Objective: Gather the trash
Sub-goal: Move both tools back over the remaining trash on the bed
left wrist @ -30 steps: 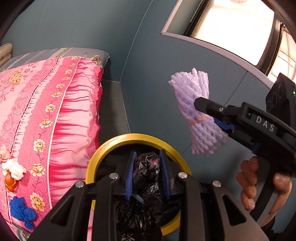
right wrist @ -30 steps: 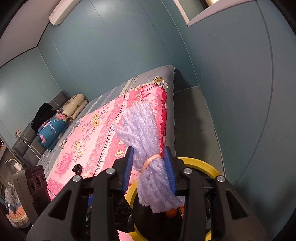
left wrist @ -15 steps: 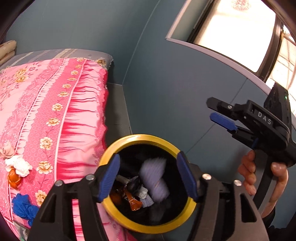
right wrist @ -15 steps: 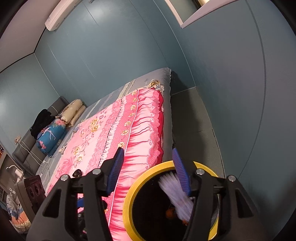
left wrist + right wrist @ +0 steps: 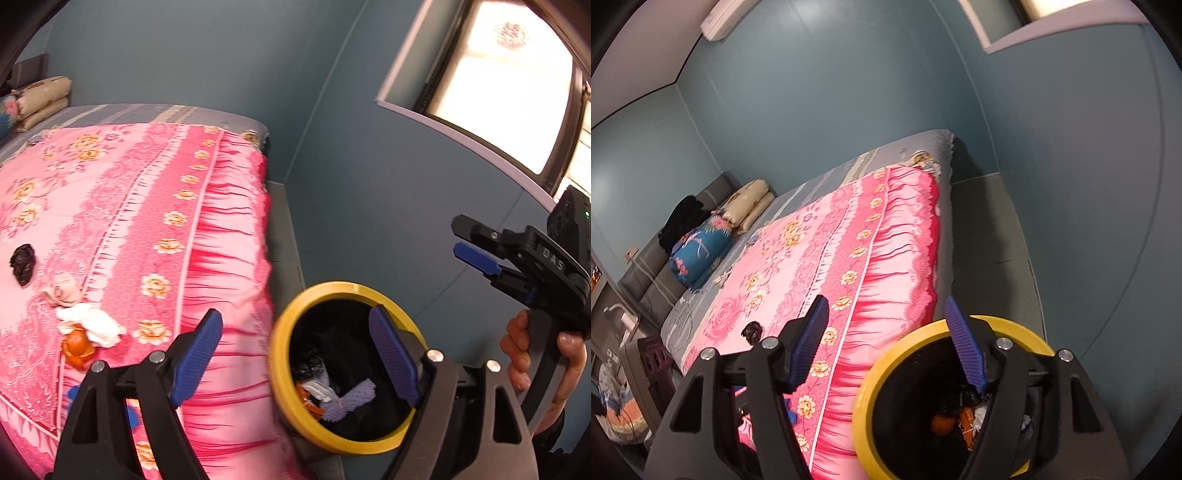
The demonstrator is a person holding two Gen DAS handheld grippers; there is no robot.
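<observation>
A yellow-rimmed black bin (image 5: 291,398) stands on the floor beside the bed; it also shows in the right wrist view (image 5: 864,417). The purple foam net (image 5: 351,400) lies inside it among other scraps. My left gripper (image 5: 295,354) is open and empty above the bin's left rim. My right gripper (image 5: 886,350) is open and empty above the bin; it shows at the right of the left wrist view (image 5: 476,240). On the pink blanket (image 5: 147,221) lie a dark wad (image 5: 23,264), white tissue (image 5: 92,323), orange peel (image 5: 77,349) and a blue scrap (image 5: 129,415).
The blue-grey wall (image 5: 369,184) runs close along the right of the bin, with a window (image 5: 498,74) above. A narrow strip of grey floor (image 5: 990,240) lies between bed and wall. Pillows (image 5: 750,201) are stacked at the bed's far end.
My right gripper opened and dropped the purple foam net into the bin. My left gripper opened off the black bag. Both views have swung left toward the bed.
</observation>
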